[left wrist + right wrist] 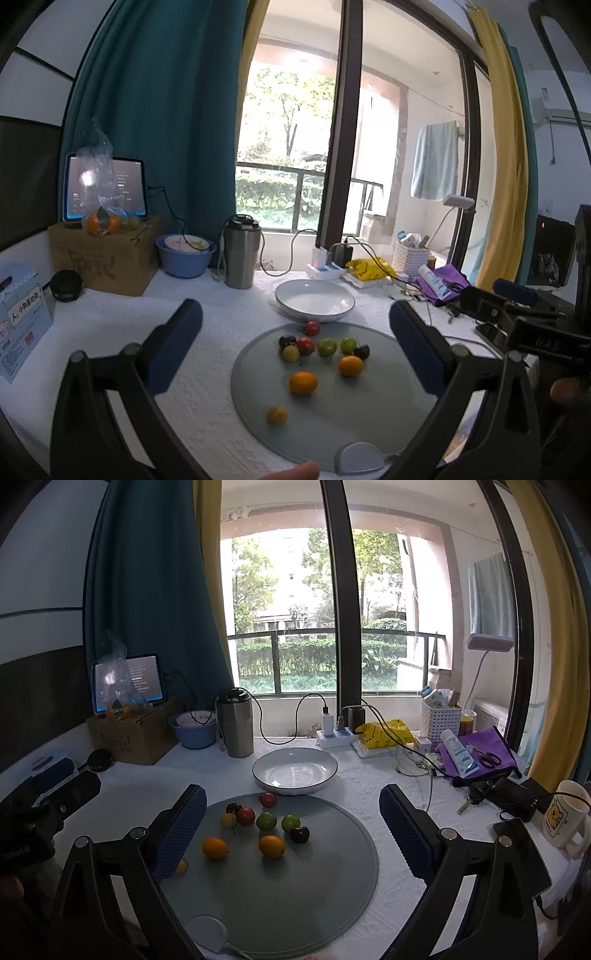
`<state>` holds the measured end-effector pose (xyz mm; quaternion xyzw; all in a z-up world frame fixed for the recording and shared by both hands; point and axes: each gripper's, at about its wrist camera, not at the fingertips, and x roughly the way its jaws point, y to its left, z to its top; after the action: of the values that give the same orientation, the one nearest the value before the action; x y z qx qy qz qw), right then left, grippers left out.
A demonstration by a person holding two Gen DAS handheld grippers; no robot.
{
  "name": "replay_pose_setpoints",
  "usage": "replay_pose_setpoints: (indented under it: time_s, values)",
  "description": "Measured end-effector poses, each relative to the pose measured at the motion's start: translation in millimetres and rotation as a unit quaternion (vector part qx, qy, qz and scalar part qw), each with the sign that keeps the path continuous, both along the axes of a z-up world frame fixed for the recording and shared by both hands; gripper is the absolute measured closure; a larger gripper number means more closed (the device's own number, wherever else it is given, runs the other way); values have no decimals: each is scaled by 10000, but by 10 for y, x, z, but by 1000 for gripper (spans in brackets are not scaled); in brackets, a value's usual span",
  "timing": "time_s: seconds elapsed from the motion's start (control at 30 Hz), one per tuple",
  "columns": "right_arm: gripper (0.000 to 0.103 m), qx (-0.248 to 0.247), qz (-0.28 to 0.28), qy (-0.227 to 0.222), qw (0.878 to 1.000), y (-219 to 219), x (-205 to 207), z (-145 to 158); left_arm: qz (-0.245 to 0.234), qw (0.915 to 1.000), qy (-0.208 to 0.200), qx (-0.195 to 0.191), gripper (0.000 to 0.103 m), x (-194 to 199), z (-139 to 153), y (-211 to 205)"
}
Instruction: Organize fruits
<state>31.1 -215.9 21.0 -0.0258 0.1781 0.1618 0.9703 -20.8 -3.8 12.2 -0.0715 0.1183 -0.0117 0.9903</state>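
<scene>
A round grey mat (369,417) (295,886) lies on the white table and holds several small fruits: two oranges (303,383) (272,846), red tomatoes (312,328) (268,799), green ones (327,347) (266,820), dark plums (362,351) (299,834) and small yellow ones (277,415) (228,820). An empty white bowl (314,300) (294,771) stands just behind the mat. My left gripper (295,347) is open and empty above the mat. My right gripper (293,830) is open and empty above the mat.
A steel tumbler (242,253) (235,723), a blue basin (184,254), a cardboard box with a tablet (105,258) and a power strip with cables (334,734) line the back. A purple pouch (480,757) and a mug (567,819) sit at the right.
</scene>
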Motion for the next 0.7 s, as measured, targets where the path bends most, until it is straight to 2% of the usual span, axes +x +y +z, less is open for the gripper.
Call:
replay_pose_setpoints:
  time_s: [0.7]
  values:
    - [6, 6, -1, 16, 10000, 13, 0, -18, 19, 10000, 14, 35, 1, 8, -23, -13]
